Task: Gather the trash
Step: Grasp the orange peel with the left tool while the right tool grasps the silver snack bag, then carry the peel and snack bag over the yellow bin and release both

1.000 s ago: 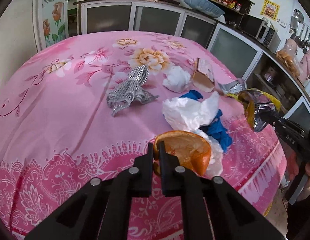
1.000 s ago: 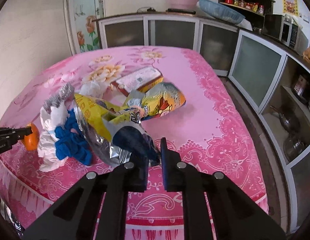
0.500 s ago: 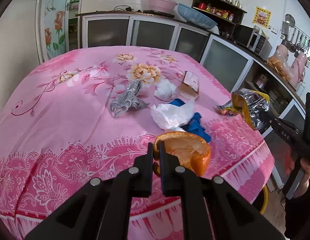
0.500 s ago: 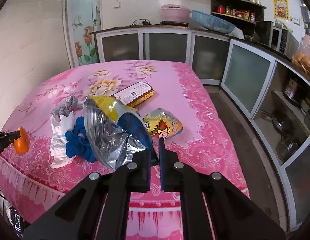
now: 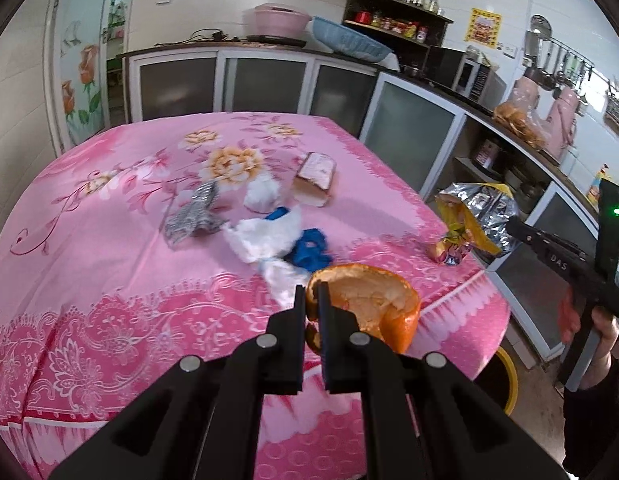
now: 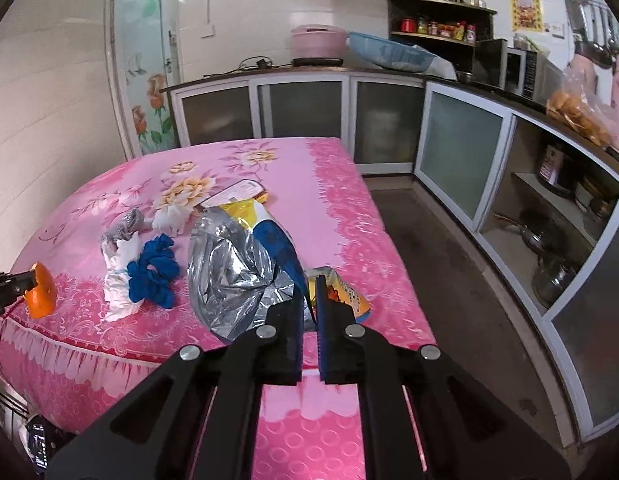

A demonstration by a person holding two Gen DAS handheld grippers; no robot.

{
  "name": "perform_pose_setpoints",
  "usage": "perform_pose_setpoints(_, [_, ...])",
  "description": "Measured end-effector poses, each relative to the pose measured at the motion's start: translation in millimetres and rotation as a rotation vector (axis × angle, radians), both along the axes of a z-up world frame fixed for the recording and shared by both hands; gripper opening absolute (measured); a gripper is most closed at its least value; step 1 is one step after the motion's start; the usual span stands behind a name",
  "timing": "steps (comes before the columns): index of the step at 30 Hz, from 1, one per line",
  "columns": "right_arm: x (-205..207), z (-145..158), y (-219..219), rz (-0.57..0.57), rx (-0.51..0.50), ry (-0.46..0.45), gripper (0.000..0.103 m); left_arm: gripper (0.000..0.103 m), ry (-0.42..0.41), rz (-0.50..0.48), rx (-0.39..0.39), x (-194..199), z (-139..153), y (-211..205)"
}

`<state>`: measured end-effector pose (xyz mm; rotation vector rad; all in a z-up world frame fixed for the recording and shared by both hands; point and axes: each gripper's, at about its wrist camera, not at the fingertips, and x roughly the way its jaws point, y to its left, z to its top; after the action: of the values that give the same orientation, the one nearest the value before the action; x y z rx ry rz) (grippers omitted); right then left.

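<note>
Our left hand-held gripper [image 5: 311,300] is clamped on the orange peel [image 5: 369,304] above the pink surface [image 5: 109,240]; our right hand-held gripper [image 6: 309,300], its jaws just closing, pinches the foil snack bag [image 6: 233,276] over the surface edge.

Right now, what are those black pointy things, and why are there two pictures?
They are tongs a person holds, one in each hand, each with a camera looking along it. The left tongs pinch an orange peel. The right tongs pinch an empty silver snack bag. On the pink tablecloth lie white tissue, a blue glove, a small colourful wrapper, a silvery wrapper and a flat box.
</note>
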<state>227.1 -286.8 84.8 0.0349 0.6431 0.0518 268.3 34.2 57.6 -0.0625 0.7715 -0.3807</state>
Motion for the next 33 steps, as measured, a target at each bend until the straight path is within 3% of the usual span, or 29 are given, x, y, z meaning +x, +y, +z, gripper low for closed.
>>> perform_pose_setpoints(9, [-32.4, 20.8, -46.7, -0.084, 0.008, -0.037, 0.002, 0.005, -0.005, -0.12, -0.002, -10.8, 6.9, -50.4])
perform_pose_setpoints(16, [-77.0, 16.8, -108.0, -0.202, 0.007, -0.004, 0.002, 0.005, -0.015, -0.303, -0.004, -22.2, 3.7, -127.7])
perform_pose_setpoints(23, [-132.4, -13.4, -176.2, -0.365, 0.005, 0.076, 0.002, 0.005, 0.022, -0.555, -0.009, -44.0, -21.2, -239.9])
perform_pose_setpoints(33, [-198.1, -87.7, -260.9, -0.559, 0.067, 0.223, 0.002, 0.005, 0.106, -0.808, 0.032, -91.1, -76.6, -373.7])
